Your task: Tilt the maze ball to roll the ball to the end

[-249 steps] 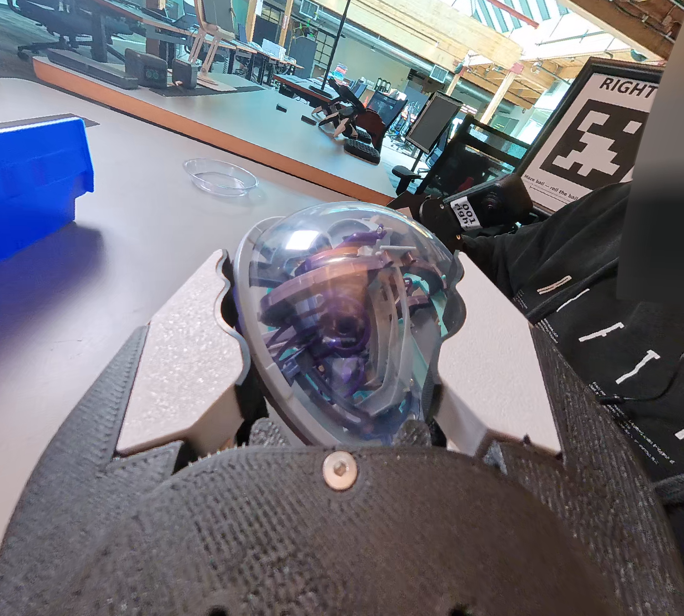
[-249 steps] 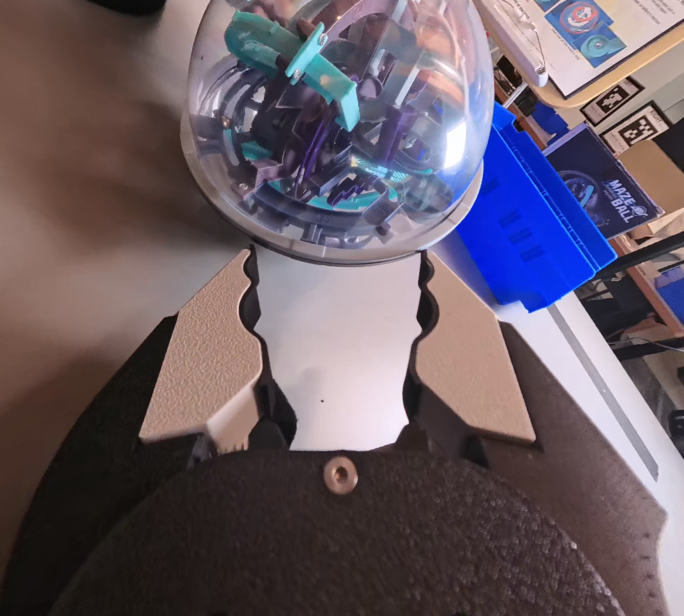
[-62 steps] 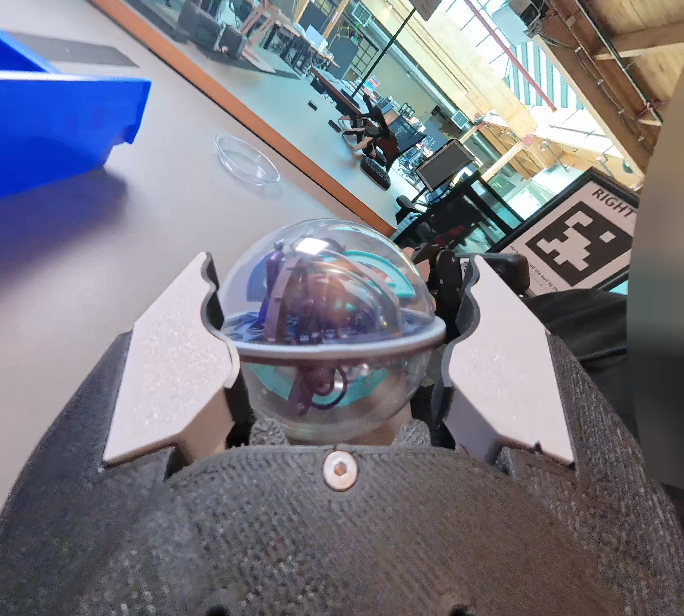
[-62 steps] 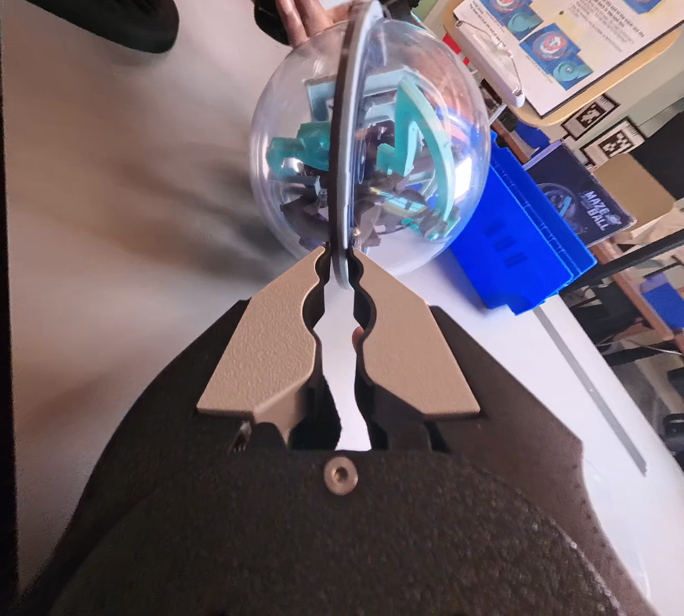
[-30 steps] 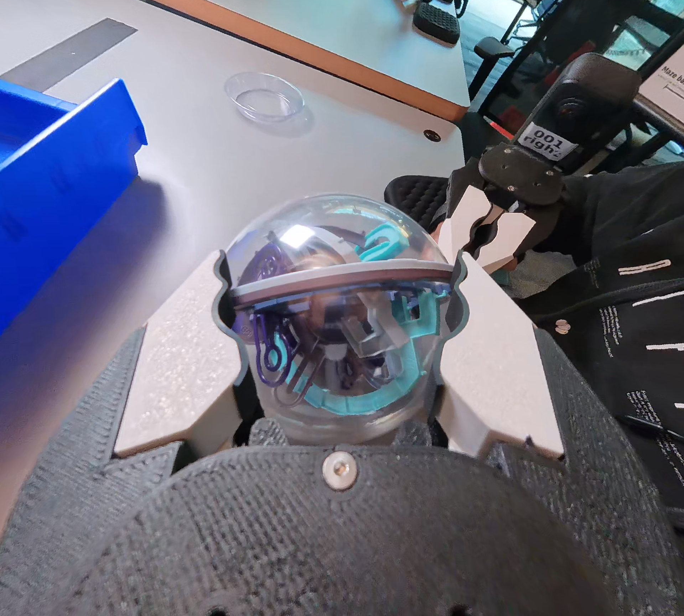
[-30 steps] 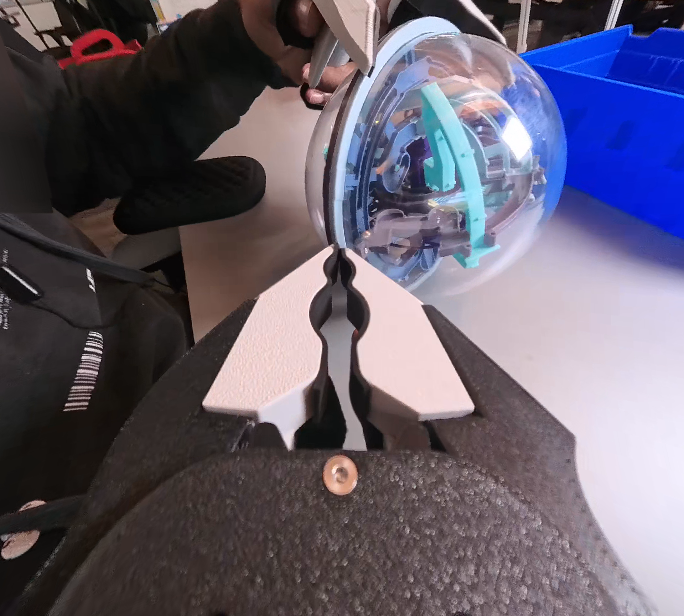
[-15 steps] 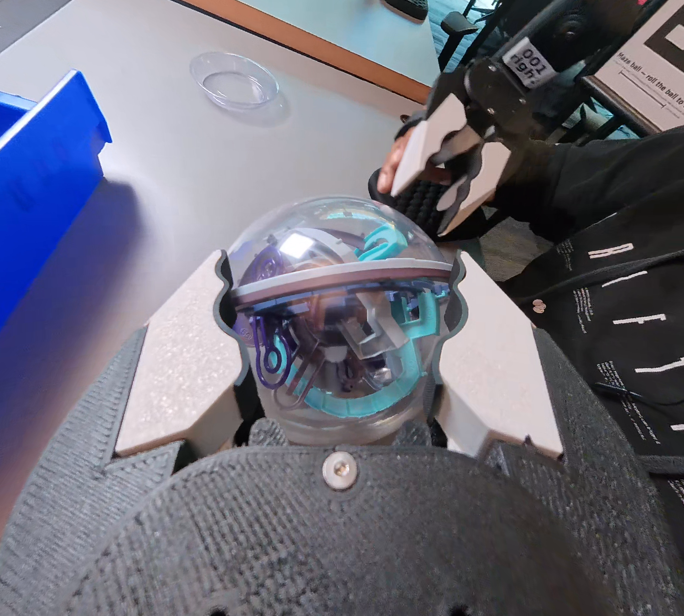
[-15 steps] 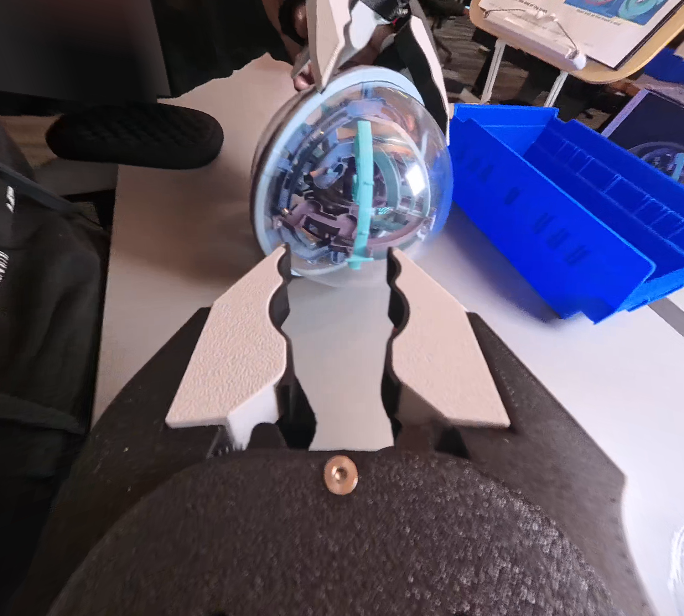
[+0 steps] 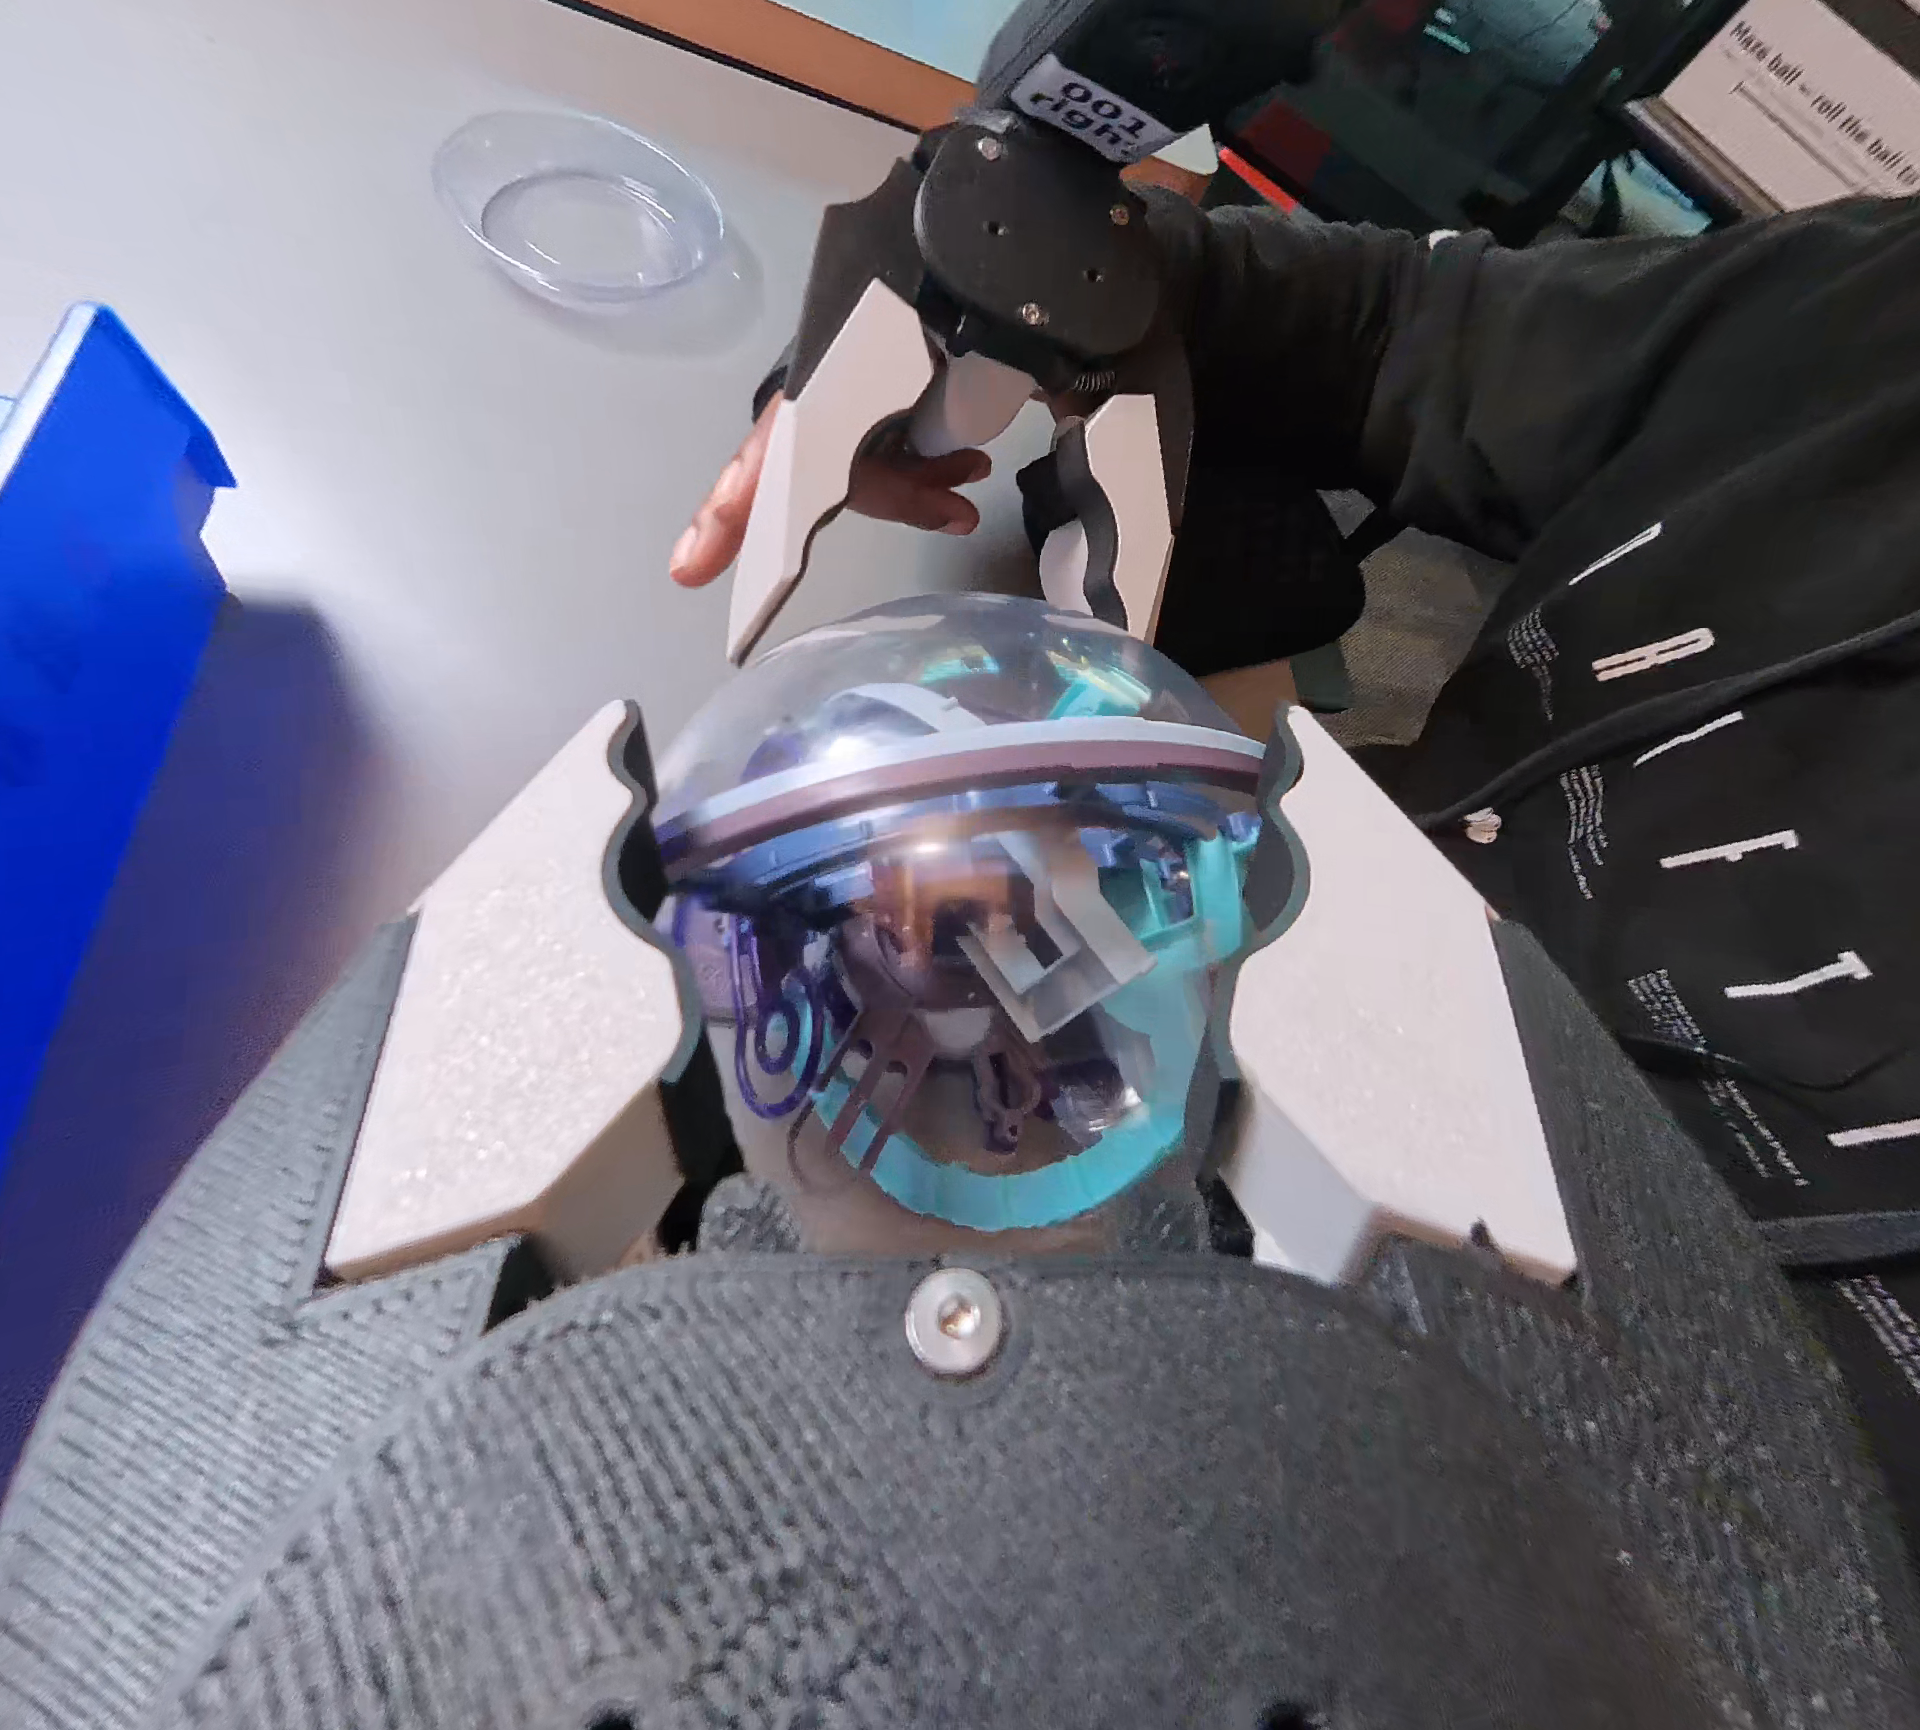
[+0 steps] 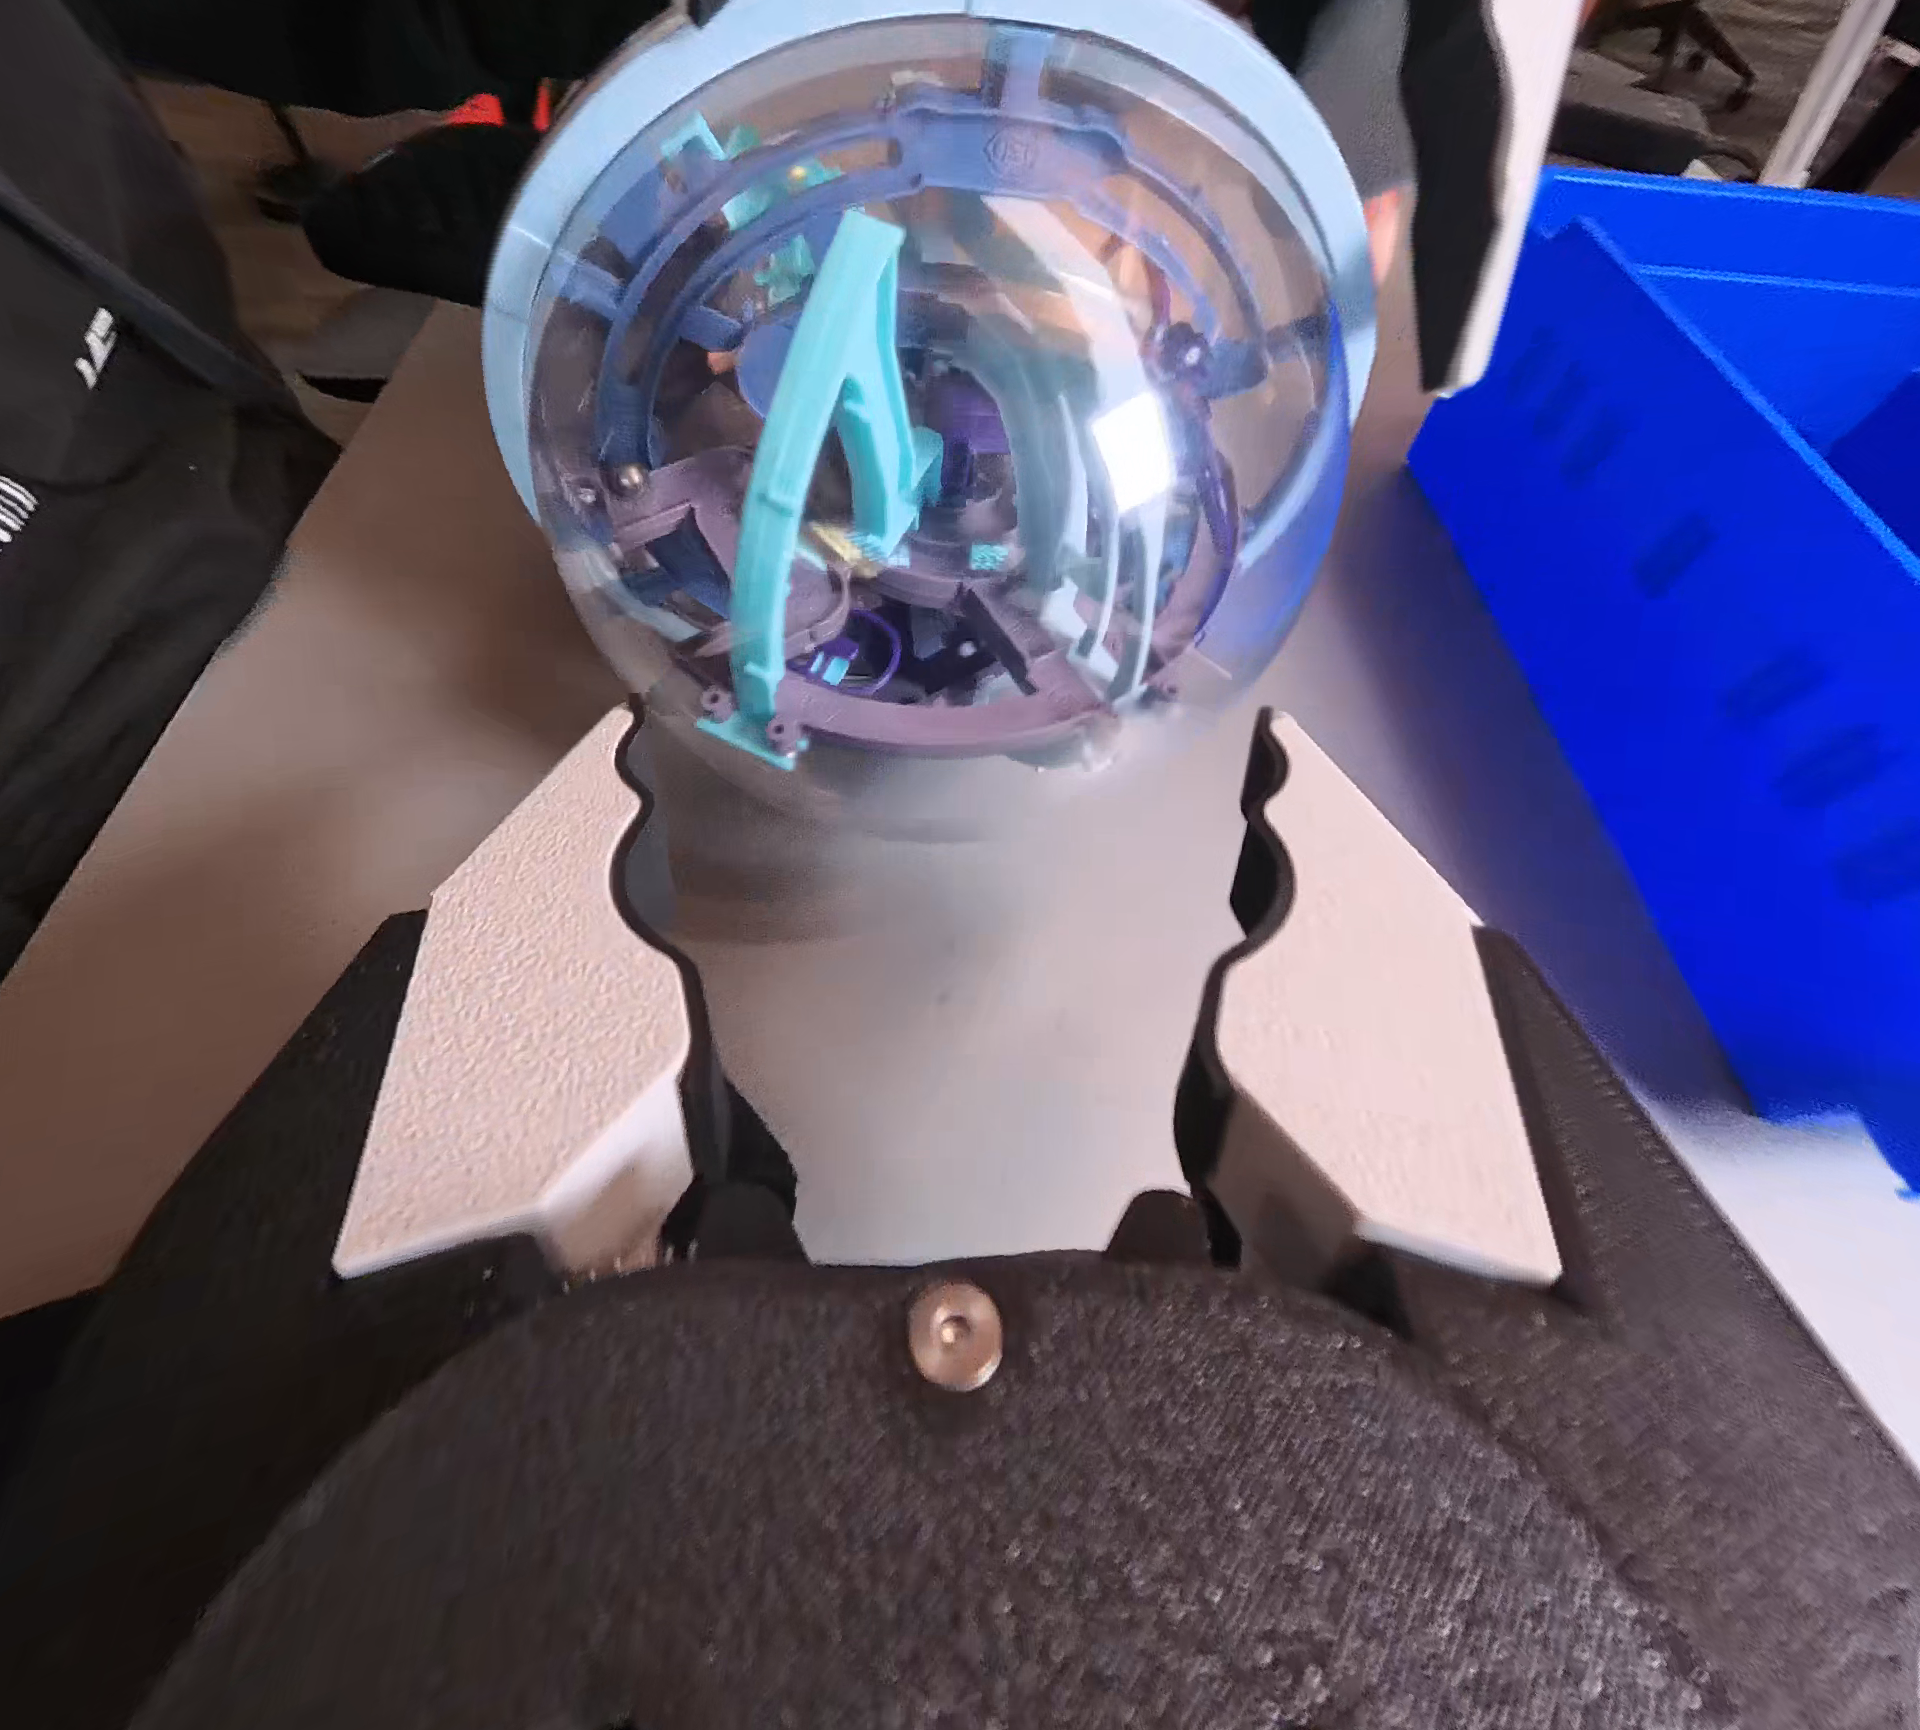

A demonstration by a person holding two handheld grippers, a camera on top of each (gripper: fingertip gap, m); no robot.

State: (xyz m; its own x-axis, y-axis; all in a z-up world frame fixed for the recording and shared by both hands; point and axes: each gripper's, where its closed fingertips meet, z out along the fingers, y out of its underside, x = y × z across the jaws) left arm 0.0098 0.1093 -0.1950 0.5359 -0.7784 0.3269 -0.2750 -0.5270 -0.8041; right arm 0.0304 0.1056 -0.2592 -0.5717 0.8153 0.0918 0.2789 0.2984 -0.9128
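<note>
- Left tool (image 9: 951,849) gripped the maze ball (image 9: 956,901) by its equator rim, above the tabletop (image 9: 312,122).
- Right tool (image 10: 940,849) gaped wide just short of the sphere, holding nothing.
- Mid-tilt, apparently; the next move called for a re-grip or gentle roll.

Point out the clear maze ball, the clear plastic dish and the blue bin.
clear plastic maze ball (image 9: 956,932), left wrist view, on its front dome
shallow clear plastic dish (image 9: 578,217), left wrist view, on its base
blue plastic bin (image 10: 1704,600), right wrist view, on its near wall
</note>
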